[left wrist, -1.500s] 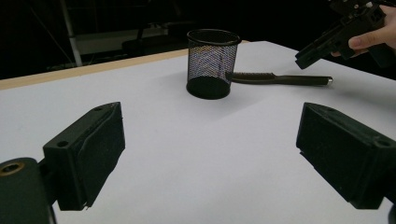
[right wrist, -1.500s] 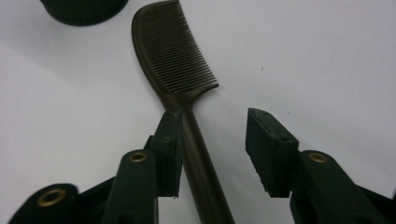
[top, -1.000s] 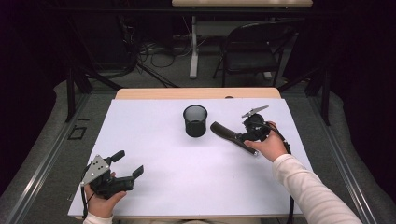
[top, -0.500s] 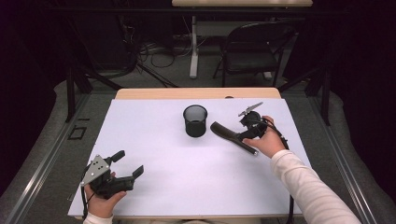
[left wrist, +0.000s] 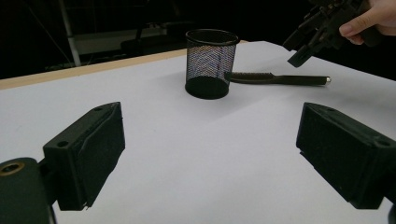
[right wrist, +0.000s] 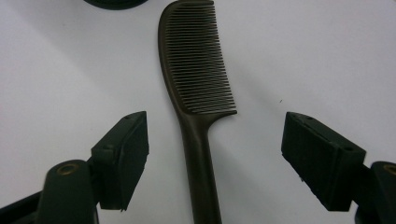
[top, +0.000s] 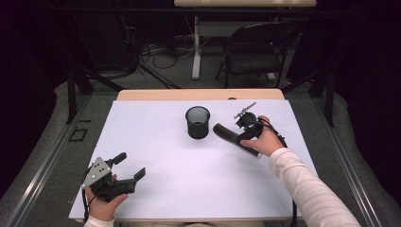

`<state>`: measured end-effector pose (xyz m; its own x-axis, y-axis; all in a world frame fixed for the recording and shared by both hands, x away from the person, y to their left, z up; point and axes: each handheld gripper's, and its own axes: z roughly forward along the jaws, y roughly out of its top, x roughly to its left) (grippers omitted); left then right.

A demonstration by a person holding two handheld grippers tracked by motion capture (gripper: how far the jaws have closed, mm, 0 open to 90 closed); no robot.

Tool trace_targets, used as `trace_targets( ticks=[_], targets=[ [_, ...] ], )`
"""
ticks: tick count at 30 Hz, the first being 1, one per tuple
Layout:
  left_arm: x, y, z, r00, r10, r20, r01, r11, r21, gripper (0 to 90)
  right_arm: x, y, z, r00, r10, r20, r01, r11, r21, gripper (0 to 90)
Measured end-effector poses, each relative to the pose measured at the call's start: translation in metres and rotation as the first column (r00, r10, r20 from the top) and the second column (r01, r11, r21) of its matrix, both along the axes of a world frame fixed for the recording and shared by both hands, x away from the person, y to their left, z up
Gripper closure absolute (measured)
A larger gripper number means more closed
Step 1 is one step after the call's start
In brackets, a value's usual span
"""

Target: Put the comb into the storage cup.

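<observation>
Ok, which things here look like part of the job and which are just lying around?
Likely in play:
dark plastic comb, between the right gripper open jaws
black wire-mesh cup

Just around:
left gripper, open, resting apart
black folding chair
floor cables

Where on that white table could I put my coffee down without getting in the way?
The far-left stretch, between the mesh cup and the left gripper, is bare. Crowded: right of the cup, where the right gripper straddles the comb.
</observation>
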<state>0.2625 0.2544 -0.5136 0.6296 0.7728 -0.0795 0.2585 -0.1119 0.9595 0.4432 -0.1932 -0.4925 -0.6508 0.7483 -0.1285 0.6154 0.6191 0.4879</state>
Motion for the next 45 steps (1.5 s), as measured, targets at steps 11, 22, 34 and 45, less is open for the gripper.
trace_targets(
  ticks=[11, 22, 34, 45],
  targets=[
    [0.0, 0.0, 0.0, 1.0, 0.0, 0.001, 0.0, 1.0, 0.004, 8.1, 0.003, 0.004, 0.002, 0.9999, 0.014, -0.004, -0.014, 1.0, -0.018, 23.2],
    [0.0, 0.0, 0.0, 1.0, -0.001, 0.0, 0.001, 1.0, 0.004, 8.2, 0.006, 0.007, -0.002, 0.9991, 0.041, -0.014, -0.041, 0.998, -0.045, 33.9],
    [0.0, 0.0, 0.0, 1.0, -0.001, 0.001, 0.001, 1.0, 0.006, 8.2, 0.007, 0.008, -0.007, 0.9957, 0.073, -0.057, -0.078, 0.993, -0.087, 41.7],
    [0.0, -0.001, 0.0, 1.0, -0.003, 0.002, 0.003, 1.0, 0.008, 8.2, 0.011, 0.008, -0.009, 0.9885, 0.09, -0.121, -0.103, 0.989, -0.107, 50.5]
  ],
)
